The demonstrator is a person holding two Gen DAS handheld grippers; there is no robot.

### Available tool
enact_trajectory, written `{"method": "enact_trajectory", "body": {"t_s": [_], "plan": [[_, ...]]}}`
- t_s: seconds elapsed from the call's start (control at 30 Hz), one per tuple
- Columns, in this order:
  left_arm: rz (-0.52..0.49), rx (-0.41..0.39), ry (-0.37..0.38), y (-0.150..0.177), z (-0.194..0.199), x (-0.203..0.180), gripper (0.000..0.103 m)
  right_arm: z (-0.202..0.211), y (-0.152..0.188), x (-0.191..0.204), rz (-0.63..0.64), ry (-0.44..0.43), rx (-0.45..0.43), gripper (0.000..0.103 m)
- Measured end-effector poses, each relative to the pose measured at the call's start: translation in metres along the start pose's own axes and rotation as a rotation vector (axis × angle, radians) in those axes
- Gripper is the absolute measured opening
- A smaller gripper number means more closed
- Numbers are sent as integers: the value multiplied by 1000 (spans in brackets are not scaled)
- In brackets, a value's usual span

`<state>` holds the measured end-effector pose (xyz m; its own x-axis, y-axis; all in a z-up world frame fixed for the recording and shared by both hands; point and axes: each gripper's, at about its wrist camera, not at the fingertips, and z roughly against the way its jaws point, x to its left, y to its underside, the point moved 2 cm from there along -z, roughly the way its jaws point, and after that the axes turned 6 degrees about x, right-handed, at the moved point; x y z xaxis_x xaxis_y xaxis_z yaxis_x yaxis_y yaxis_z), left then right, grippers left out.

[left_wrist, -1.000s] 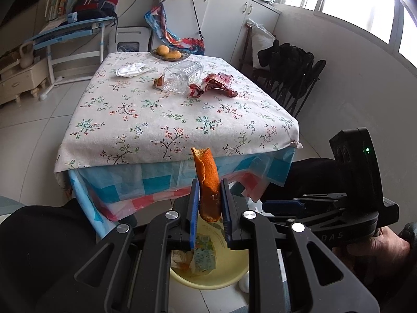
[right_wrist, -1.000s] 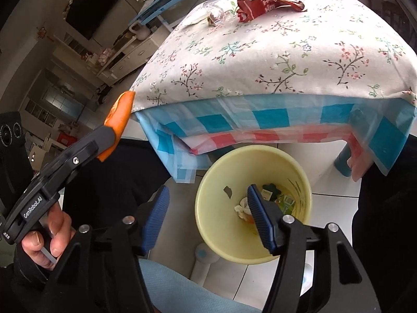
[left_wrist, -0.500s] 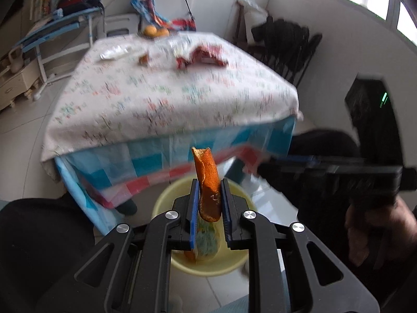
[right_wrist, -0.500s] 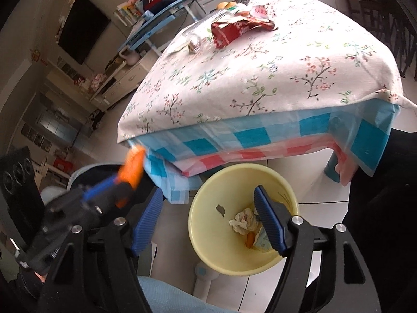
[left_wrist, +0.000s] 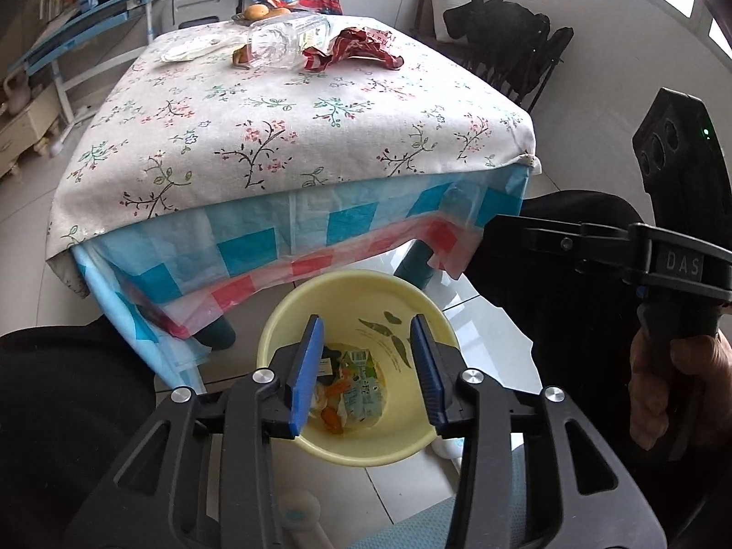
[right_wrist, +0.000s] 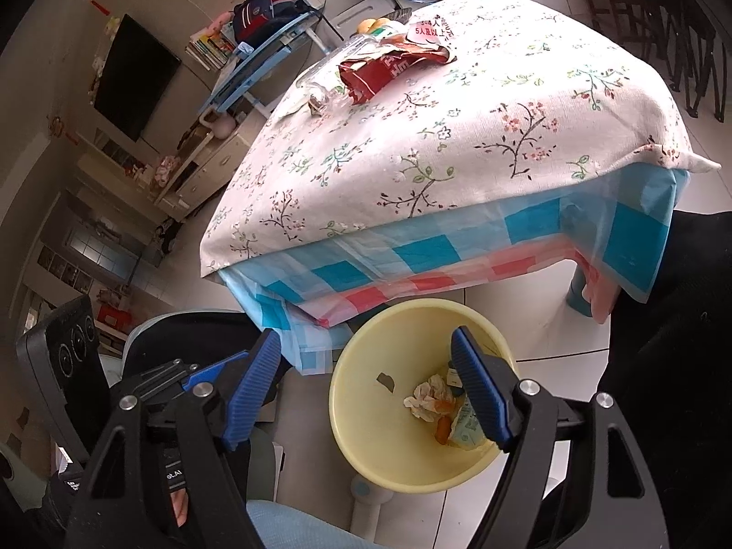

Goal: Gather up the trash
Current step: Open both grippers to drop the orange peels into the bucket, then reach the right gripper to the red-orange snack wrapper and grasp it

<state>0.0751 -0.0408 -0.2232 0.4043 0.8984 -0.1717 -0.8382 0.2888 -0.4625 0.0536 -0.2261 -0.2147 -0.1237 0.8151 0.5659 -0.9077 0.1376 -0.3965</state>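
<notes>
The left gripper (left_wrist: 368,368) is hanging right over the yellow bin (left_wrist: 293,320), its blue fingers (left_wrist: 305,375) spreading apart with nothing between them. Down in the bin an orange peel (left_wrist: 332,418) is lying beside a green-printed wrapper (left_wrist: 361,386) and crumpled tissue (right_wrist: 425,395). The right gripper (right_wrist: 368,386) is pointing down toward the same bin, fingers (right_wrist: 478,393) standing wide, nothing clamped; the bin is sitting at five o'clock in its view. Up at twelve o'clock the floral-clothed surface (left_wrist: 283,137) is carrying more trash: a clear bottle (left_wrist: 286,41) lying on its side, a red snack wrapper (left_wrist: 361,48) just at its three o'clock, a flattened clear packet (left_wrist: 190,51) at its nine o'clock.
</notes>
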Motion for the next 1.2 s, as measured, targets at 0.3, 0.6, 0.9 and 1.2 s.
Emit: {"method": "enact_trajectory", "body": {"t_s": [0.3, 0.6, 0.9, 1.2], "plan": [[38, -16, -13, -2, 2, 8, 46, 0, 0, -1, -2, 4, 0, 74], [172, -112, -33, -7, 18, 33, 52, 19, -22, 4, 20, 5, -93, 74], [219, -158, -71, -17, 24, 49, 53, 23, -95, 16, 16, 23, -196, 85], [273, -188, -90, -37, 25, 76, 54, -20, -173, 20, 15, 133, -201, 88]]}}
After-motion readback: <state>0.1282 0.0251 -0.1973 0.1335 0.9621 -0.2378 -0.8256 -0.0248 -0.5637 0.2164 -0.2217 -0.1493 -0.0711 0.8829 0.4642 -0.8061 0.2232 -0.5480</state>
